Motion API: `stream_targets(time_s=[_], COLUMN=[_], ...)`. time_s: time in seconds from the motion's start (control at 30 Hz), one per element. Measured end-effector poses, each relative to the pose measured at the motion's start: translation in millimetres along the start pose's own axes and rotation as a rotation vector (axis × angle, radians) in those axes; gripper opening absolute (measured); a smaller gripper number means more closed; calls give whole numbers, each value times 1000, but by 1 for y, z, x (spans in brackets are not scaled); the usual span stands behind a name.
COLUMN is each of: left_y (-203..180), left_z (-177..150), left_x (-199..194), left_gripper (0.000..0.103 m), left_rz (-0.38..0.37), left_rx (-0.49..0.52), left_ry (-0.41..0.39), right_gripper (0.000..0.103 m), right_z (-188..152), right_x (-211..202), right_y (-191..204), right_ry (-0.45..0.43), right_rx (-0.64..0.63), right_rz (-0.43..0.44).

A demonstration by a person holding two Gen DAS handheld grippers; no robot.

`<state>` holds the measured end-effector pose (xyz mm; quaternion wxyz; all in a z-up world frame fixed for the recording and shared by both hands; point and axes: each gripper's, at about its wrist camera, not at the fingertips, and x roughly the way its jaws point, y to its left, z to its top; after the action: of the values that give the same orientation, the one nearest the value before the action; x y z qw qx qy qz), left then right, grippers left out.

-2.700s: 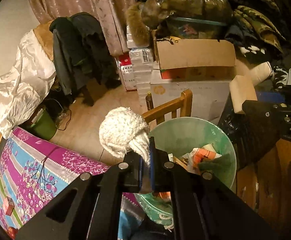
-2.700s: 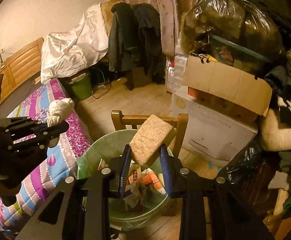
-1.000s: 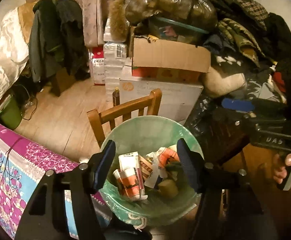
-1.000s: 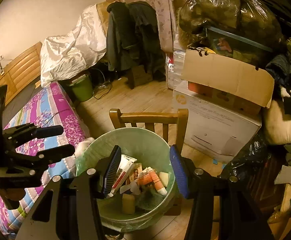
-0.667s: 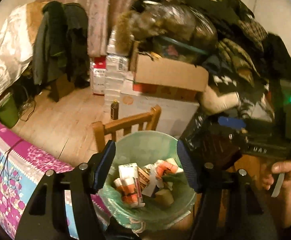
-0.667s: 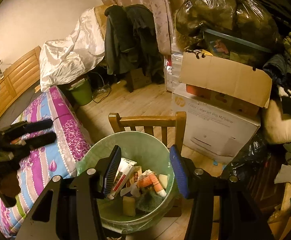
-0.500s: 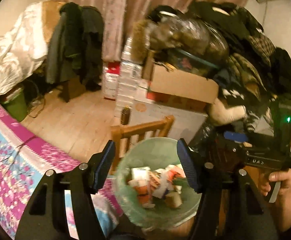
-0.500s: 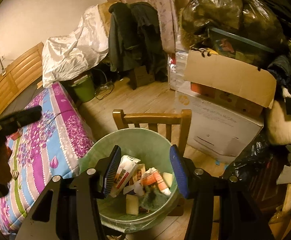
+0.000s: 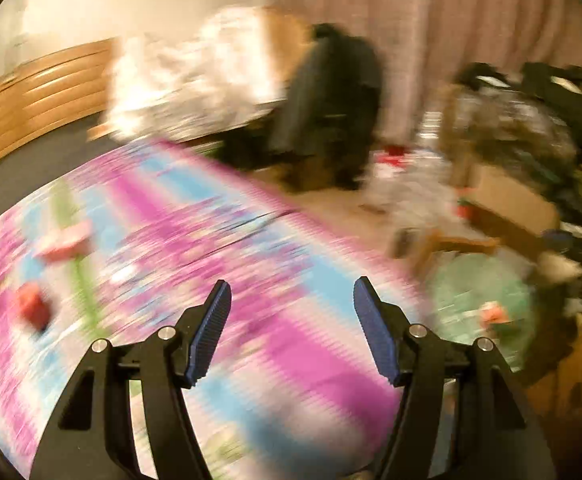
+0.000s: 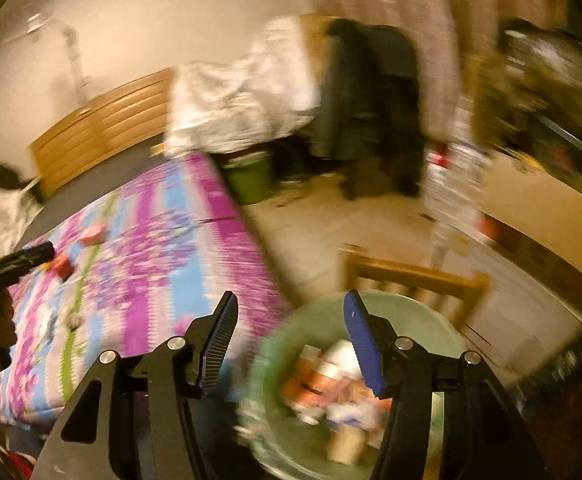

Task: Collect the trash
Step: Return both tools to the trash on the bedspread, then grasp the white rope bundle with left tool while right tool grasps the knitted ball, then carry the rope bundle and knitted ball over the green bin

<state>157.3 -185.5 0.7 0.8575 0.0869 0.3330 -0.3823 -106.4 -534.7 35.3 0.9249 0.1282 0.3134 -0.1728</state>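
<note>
Both views are blurred by motion. My left gripper (image 9: 291,292) is open and empty above the purple and blue bedspread (image 9: 195,248). A red box (image 9: 31,310) and a pink box (image 9: 65,246) lie on the bed at the left. The green trash bin (image 9: 479,304) is at the right. My right gripper (image 10: 289,304) is open and empty, over the bin's left rim (image 10: 275,344), with trash (image 10: 323,376) inside. The left gripper shows at the far left in the right wrist view (image 10: 15,260), near the red box (image 10: 61,266).
A wooden chair (image 10: 415,276) stands behind the bin. A cardboard box (image 10: 531,208), a green bucket (image 10: 251,178), dark coats (image 10: 367,100) and a white cover (image 10: 235,100) are at the back. The wooden headboard (image 10: 99,124) runs along the wall.
Both grippers have swung left, away from the bin toward the bed. The bin has slid to the right in both views. Both stay open and empty.
</note>
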Motion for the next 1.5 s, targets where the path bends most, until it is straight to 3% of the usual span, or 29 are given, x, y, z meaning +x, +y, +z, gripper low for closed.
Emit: stream_targets(time_s=[0.17,0.37,0.6,0.87,1.1,1.13,1.2,1.33,1.5], left_y=[78,132,157,167,186,190,197,198,186], left_z=[-45,-99,-148,-149,-155,-157,-161,-166,-162], left_x=[-35,-64,-69,-39,10,16,23,10,-20], left_gripper=[61,55,39,39,39,34,24,20,20], left_rz=[188,299,316,314,312,305,290,266,288], left_rx=[-142,-261,-339,-348,-342,-356,-378,-407,-424], left_ry=[30,87,162,168,262,272,282,245,201], right_gripper=[57,57,57,57,57,56,38,34,34], right_z=[7,-20,-63,-70,-77,-79,-85,-85,-75], right_x=[53,108,148,217,279,286,297,291,257], right_y=[101,217,312,396,452,456,461,452,433], right_ry=[63,199,289,271,328,341,372,364,314], right_rx=[-147,-299,-419,-539,-665,-661,-653,-582,-519], right_rz=[177,346,492,596,607,606,594,600,598])
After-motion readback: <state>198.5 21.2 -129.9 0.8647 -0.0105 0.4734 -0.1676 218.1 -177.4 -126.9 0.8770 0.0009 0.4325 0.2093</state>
